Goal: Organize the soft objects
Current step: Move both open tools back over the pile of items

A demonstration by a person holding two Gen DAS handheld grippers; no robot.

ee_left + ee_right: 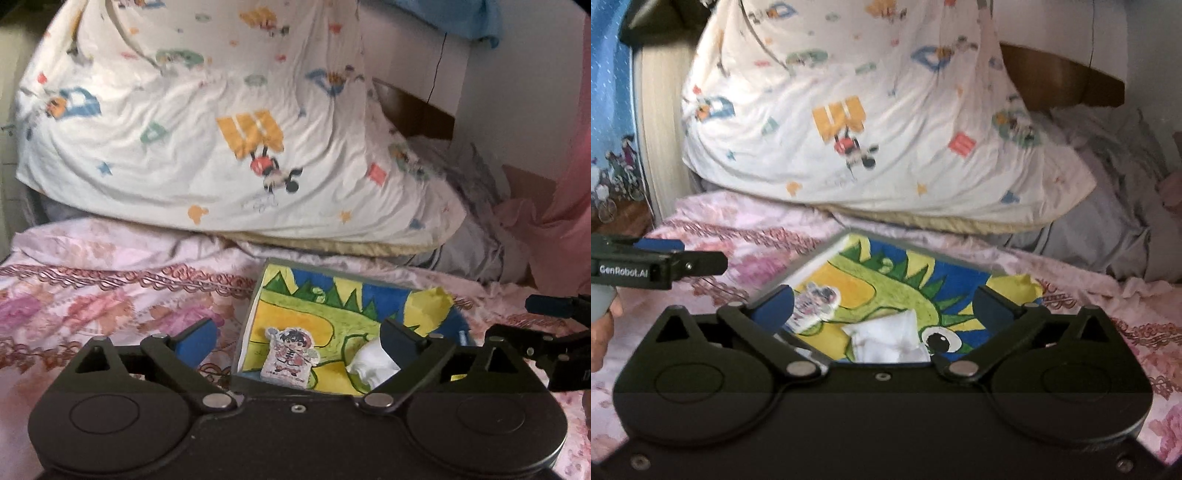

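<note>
Both wide open, empty: left gripper (pixel 297 341), right gripper (pixel 884 304). Hovering over painted board (pixel 332 310) on pink bedspread (pixel 110 295). Cartoon-print pillow (pixel 207 140) propped behind it, touching nothing held.

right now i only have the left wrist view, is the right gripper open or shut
Observer: Open. The right wrist view shows the right gripper with its fingers spread wide, framing the painting.
Operator: whats the white lump on it
Observer: A crumpled white tissue. From the right view it lies right beside a painted dragon eye, which your view does not show.
Operator: anything off to the far left
Observer: A blue curtain hangs past the edge of the bed.
</note>
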